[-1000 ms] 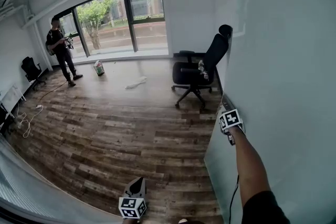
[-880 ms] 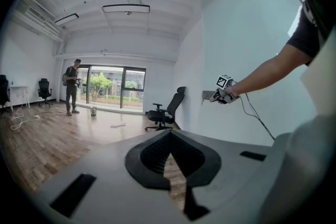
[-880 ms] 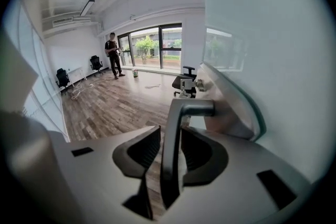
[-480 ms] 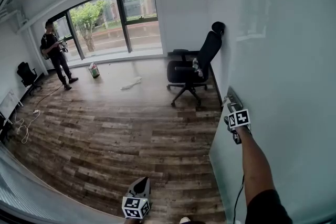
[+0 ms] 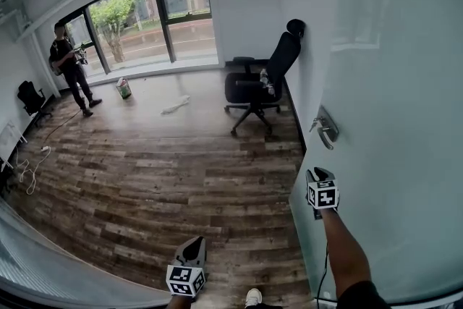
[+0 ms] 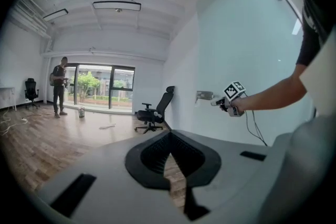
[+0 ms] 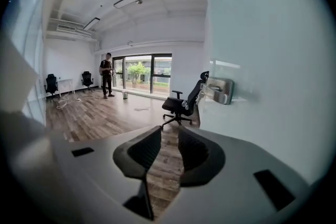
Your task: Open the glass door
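The frosted glass door (image 5: 391, 119) fills the right side of the head view, with its metal lever handle (image 5: 325, 128) standing free. My right gripper (image 5: 317, 176) hangs below and short of the handle, apart from it. Its jaws have just been opening, then narrowing a little, and nothing is between them. In the right gripper view the open gripper (image 7: 167, 136) points toward the handle (image 7: 219, 90) up on the right. My left gripper (image 5: 194, 244) is low at the bottom centre over the wood floor. In the left gripper view it (image 6: 169, 157) is shut and empty, with the handle (image 6: 205, 95) far ahead.
A black office chair (image 5: 257, 87) stands against the wall just past the door. A person (image 5: 69, 65) stands by the big windows (image 5: 145, 18) at the far left. A small bin (image 5: 124, 88) and a white scrap (image 5: 176, 106) lie on the floor. Cables (image 5: 29, 166) trail at left.
My right gripper has let go of the door handle, opened its jaws and drawn back toward me and downward. The left gripper has barely shifted.
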`<state>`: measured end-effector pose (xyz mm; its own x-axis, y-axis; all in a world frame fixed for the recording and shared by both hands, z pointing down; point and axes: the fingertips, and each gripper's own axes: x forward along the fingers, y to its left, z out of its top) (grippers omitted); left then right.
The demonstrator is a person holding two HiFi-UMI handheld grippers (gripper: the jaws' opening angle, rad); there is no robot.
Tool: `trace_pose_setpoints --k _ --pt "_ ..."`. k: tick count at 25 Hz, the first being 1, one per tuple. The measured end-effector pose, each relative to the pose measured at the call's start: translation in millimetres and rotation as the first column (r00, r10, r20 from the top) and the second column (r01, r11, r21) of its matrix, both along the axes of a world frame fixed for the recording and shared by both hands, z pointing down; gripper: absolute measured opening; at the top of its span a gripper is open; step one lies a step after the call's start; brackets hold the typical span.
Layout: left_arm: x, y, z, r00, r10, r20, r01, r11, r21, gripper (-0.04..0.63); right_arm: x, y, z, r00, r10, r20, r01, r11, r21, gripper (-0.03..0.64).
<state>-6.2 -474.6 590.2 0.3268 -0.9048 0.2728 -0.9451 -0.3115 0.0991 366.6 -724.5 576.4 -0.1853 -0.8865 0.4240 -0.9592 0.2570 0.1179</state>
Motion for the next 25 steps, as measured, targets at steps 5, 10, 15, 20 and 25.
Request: trace_pose_setpoints --k 5,10,15,20,25 --pt "-0.4 23.2 -14.5 0.999 0.030 -0.013 -0.029 0.999 0.032 0.002 -60.2 115.6 -14.5 0.998 -0.055 -0.005 0.055 0.992 0.116 0.024" --pt "-4.6 75.7 -30.7 0.997 0.067 -0.026 -0.065 0.996 0.063 0.002 -111.7 244.3 -37.8 0.998 -0.063 0.015 0.058 0.978 0.200 0.015" --pt "-17.1 137.7 -49.2 0.995 0.089 -0.034 -0.086 0.992 0.089 0.002 -146.6 348.5 -52.6 0.994 -0.053 0.097 0.030 0.974 0.224 0.015" --pt "-31.0 199.5 -52.1 0.994 0.110 -0.023 -0.107 0.986 0.127 0.002 -180.9 431.8 -53.6 0.993 -0.081 0.088 0.055 0.964 0.260 0.015" --pt "-37.8 243.9 -67.3 0.993 0.113 -0.028 -0.108 0.985 0.134 0.002 -201.4 487.6 -64.2 0.993 -0.094 0.077 0.071 0.963 0.258 0.015"
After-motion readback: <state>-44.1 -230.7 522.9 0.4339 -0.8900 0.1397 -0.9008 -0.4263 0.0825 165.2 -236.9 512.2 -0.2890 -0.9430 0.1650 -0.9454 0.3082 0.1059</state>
